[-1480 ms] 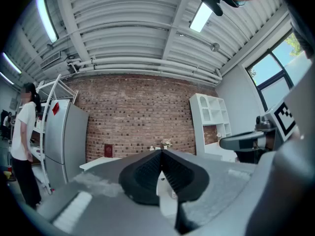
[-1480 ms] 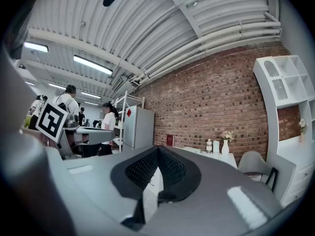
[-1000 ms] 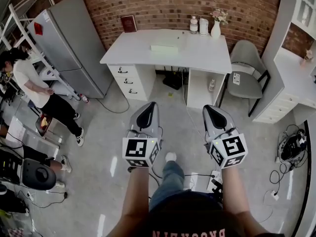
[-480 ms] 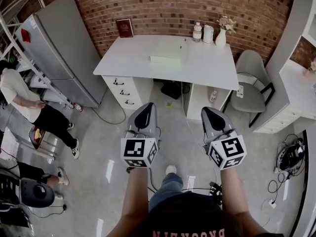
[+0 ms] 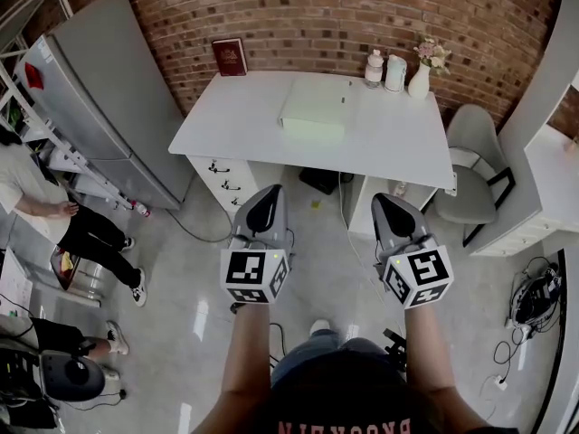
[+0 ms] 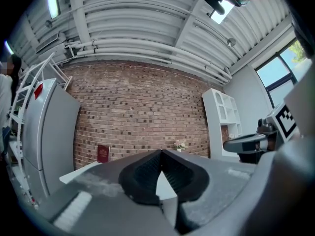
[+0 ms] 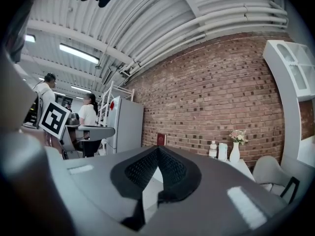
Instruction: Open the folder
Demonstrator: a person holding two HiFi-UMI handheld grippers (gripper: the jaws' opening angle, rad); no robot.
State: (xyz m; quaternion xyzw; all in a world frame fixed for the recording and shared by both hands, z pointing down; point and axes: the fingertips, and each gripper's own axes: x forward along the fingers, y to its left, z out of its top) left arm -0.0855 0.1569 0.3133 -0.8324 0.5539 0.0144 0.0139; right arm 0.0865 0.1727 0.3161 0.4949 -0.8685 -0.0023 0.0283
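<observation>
Pale-green folder (image 5: 314, 107) is seen lying closed on white desk (image 5: 231, 120), near brick wall (image 5: 298, 12). Nothing is done yet: folder untouched, whole opening left. Left gripper (image 5: 274, 192) and right gripper (image 5: 381, 198) are held well short of the desk, jaws together, empty.

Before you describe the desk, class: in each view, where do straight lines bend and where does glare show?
Head view: the brick wall bows in an arc, and glare streaks the floor. Left gripper view: ceiling pipes curve, corners go black, a ceiling lamp burns white. Right gripper view: pipes curve too.
</observation>
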